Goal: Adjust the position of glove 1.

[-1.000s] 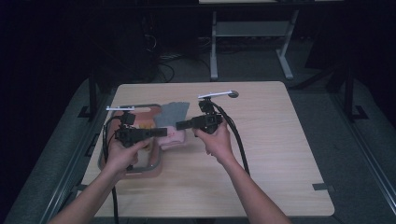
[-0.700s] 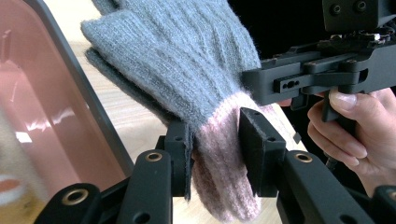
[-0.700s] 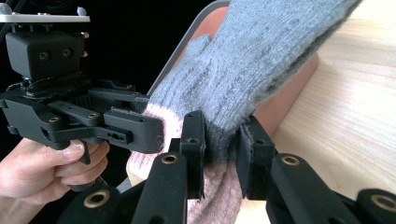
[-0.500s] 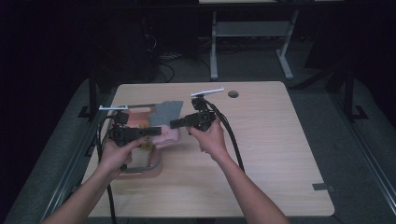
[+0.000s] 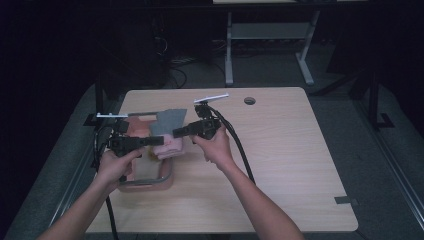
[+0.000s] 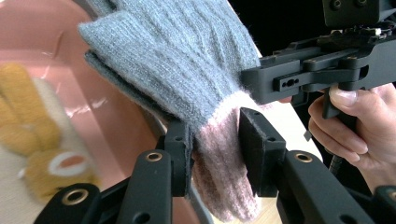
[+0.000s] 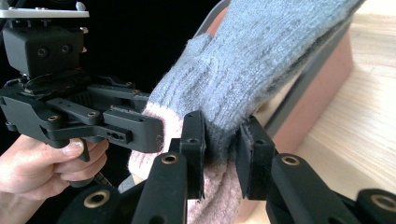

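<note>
Above the pink tray (image 5: 150, 181) at the left of the desk (image 5: 290, 165), a knitted glove (image 5: 167, 131) hangs in the air between the two grippers. It is grey over the hand and fingers, with a pale pink ribbed cuff, soft and fuzzy, and seems doubled so that a second dark layer lies under the first. The left gripper (image 6: 215, 140) has its jaws clamped on the pink cuff, and the right gripper (image 7: 220, 140) is clamped on the glove close by, where the grey meets the pink, so both hold the same end. The step in hand looks like carrying the glove over the tray. The next move probably calls for lowering it level, keeping both grips firm until the fabric rests flat, then parting the jaws. Inside the tray, in the left gripper view, lies a blurred yellow thing (image 6: 42, 154), possibly another glove. A round hole (image 5: 249, 100) marks the desk's far edge.
</note>
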Action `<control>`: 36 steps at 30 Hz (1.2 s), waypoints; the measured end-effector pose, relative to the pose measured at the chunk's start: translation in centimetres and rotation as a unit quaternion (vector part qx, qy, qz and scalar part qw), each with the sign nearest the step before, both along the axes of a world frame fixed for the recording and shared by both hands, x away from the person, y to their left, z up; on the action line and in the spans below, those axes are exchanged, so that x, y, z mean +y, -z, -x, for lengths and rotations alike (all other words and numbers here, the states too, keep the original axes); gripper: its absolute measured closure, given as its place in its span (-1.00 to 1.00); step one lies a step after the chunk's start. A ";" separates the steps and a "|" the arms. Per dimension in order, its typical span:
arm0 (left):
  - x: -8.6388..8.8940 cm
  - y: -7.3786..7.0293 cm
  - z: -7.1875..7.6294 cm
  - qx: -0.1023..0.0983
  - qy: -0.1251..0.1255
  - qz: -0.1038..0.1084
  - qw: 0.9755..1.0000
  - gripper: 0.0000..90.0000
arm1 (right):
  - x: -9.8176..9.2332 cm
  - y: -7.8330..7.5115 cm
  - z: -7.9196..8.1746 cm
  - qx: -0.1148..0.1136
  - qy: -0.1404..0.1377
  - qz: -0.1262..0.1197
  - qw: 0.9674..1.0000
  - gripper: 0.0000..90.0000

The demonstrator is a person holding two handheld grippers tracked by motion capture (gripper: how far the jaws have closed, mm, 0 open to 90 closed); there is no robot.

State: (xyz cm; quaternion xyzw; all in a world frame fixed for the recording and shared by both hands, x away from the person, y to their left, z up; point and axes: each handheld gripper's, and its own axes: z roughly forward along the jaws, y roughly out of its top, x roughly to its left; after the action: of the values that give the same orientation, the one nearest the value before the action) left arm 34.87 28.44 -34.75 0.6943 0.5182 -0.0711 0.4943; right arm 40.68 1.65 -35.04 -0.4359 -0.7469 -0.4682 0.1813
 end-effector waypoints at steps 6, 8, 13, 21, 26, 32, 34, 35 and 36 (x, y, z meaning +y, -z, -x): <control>1.2 -0.1 0.1 0.001 -0.008 -0.001 1.000 0.46 | 1.2 0.0 -0.3 -0.003 -0.007 -0.005 1.000 0.65; 1.5 -0.2 0.1 0.002 -0.011 -0.001 1.000 0.46 | 1.7 -0.1 -0.4 -0.002 -0.012 -0.004 1.000 0.65; 2.4 -0.5 0.1 0.001 -0.013 -0.005 1.000 0.46 | 2.6 0.0 -0.7 -0.001 -0.017 -0.015 1.000 0.65; 4.0 -0.4 0.0 0.006 -0.012 -0.008 1.000 0.46 | 4.2 0.1 -0.9 0.000 -0.027 -0.013 1.000 0.65; 4.9 -0.4 0.1 0.010 -0.016 -0.012 1.000 0.47 | 5.2 0.2 -0.9 0.000 -0.034 -0.010 0.999 0.65; 5.7 0.2 0.1 0.021 -0.017 -0.011 1.000 0.48 | 6.1 0.7 -1.0 0.005 -0.039 -0.009 0.999 0.65; 6.0 0.4 0.1 0.023 -0.018 -0.011 1.000 0.48 | 6.3 1.0 -1.1 0.007 -0.039 -0.008 0.999 0.65; 6.1 0.5 0.1 0.024 -0.017 -0.014 0.999 0.48 | 6.4 1.1 -1.1 0.008 -0.039 -0.007 0.999 0.64; 6.2 0.6 0.1 0.026 -0.017 -0.016 0.999 0.49 | 6.6 1.3 -1.1 0.009 -0.040 -0.006 0.999 0.65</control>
State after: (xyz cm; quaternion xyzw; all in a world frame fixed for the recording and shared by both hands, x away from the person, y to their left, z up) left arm 34.75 34.60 -35.31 0.6909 0.5437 -0.0725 0.4710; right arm 41.75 8.23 -36.29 -0.4087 -0.7592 -0.4614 0.2092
